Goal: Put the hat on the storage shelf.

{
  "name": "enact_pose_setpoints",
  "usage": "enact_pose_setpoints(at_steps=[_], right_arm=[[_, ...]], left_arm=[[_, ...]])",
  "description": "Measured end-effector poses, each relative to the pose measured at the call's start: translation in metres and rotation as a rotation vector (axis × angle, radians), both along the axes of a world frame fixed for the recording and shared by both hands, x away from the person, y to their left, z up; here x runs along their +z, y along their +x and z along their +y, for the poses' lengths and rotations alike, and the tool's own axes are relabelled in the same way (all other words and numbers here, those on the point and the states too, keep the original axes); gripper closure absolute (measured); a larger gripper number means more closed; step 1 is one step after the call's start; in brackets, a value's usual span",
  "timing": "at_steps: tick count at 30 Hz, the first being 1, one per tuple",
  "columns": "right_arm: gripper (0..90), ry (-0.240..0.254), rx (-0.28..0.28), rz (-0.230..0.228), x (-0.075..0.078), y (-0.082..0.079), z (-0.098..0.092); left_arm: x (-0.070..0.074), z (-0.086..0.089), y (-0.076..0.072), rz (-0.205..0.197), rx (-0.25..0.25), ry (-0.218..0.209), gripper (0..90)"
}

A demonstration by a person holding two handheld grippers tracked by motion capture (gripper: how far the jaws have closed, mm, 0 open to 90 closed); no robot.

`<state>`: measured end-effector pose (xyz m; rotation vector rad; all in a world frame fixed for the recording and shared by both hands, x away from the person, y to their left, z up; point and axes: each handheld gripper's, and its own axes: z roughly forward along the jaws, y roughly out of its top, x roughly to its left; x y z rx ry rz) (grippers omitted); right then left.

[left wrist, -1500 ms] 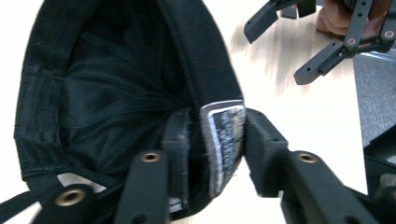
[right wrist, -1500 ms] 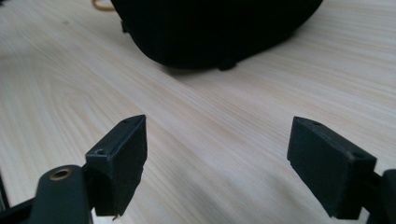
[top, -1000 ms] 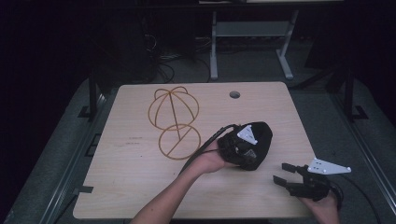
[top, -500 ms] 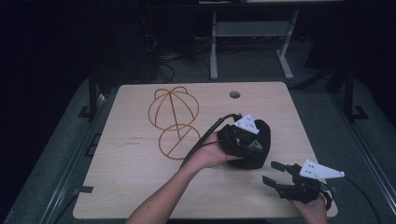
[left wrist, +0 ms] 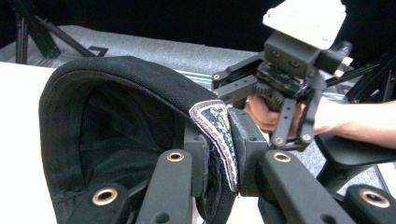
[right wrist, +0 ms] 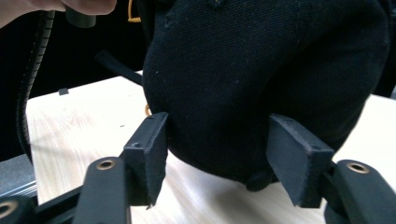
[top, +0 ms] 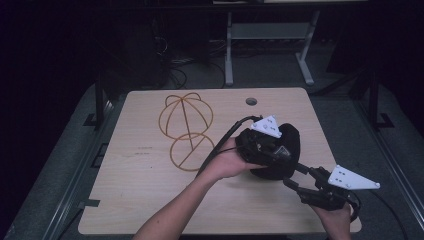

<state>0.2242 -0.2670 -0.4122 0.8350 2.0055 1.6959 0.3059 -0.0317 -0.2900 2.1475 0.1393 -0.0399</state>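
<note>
Wire hat stand [top: 186, 131] sits on the desk [top: 135, 195], well left of both claws. Left claw [left wrist: 219, 154] clamped on the black cap's [top: 280, 150] rim, lifting it clear. Right claw [right wrist: 217, 154], jaws apart and just been closing, straddles the crown, likely to steady it.

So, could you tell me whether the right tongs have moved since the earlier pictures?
Yes. The right tongs have shifted left along the table's near edge, closing on the black cap.

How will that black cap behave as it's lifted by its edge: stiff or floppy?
Probably floppy: the black cap is cloth, and its edge folds where the left gripper pinches it. It looks light, hanging from that single pinch. The rounded crown seems to hold its shape between the right gripper jaws, so it shouldn't collapse completely.
</note>
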Motion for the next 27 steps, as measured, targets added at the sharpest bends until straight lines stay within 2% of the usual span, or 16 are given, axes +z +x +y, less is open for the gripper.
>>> enact_pose_setpoints(at_steps=[3, 4, 6, 8, 10, 11, 13, 14, 18, 23, 26, 27], right_arm=[[48.3, 0.010, -0.024, -0.024, 0.001, 0.000, 0.000], [51.0, 0.012, -0.030, -0.020, 0.002, 0.000, 0.000], [52.4, 0.006, -0.037, -0.020, 0.002, 0.000, 0.000], [61.1, -0.008, -0.060, -0.026, 0.003, 0.000, 0.002], [70.8, -0.025, -0.070, -0.053, 0.004, -0.002, 0.002], [70.8, -0.025, -0.070, -0.053, 0.004, -0.002, 0.002], [81.6, -0.031, -0.066, -0.063, 0.006, -0.004, 0.000], [85.1, -0.050, -0.060, -0.070, 0.009, -0.005, -0.001], [86.1, -0.074, -0.055, -0.062, 0.012, -0.007, 0.001], [86.4, -0.077, -0.052, -0.053, 0.015, -0.007, 0.001], [86.4, -0.088, -0.049, -0.042, 0.020, -0.006, 0.001], [86.4, -0.088, -0.043, -0.029, 0.022, -0.005, 0.000]], left_arm=[[0.002, -0.001, -0.002, 0.005, -0.016, -0.013, 79.2], [0.002, -0.004, -0.005, 0.015, -0.038, -0.017, 79.6], [0.001, -0.006, -0.009, 0.021, -0.046, -0.014, 79.8], [0.001, -0.008, -0.014, 0.006, -0.058, -0.002, 79.9], [0.001, -0.007, -0.016, 0.002, -0.058, -0.003, 79.9], [0.001, -0.007, -0.016, 0.002, -0.058, -0.003, 79.9], [-0.001, -0.004, -0.017, -0.003, -0.055, -0.006, 79.8], [-0.004, 0.000, -0.016, 0.008, -0.047, -0.018, 79.6], [-0.007, 0.006, -0.012, 0.020, -0.033, -0.024, 78.7], [-0.008, 0.012, -0.010, 0.011, 0.005, -0.033, 75.2], [-0.007, 0.017, -0.010, -0.024, 0.035, -0.032, 64.7], [-0.006, 0.020, -0.010, -0.014, 0.039, -0.040, 57.6]])
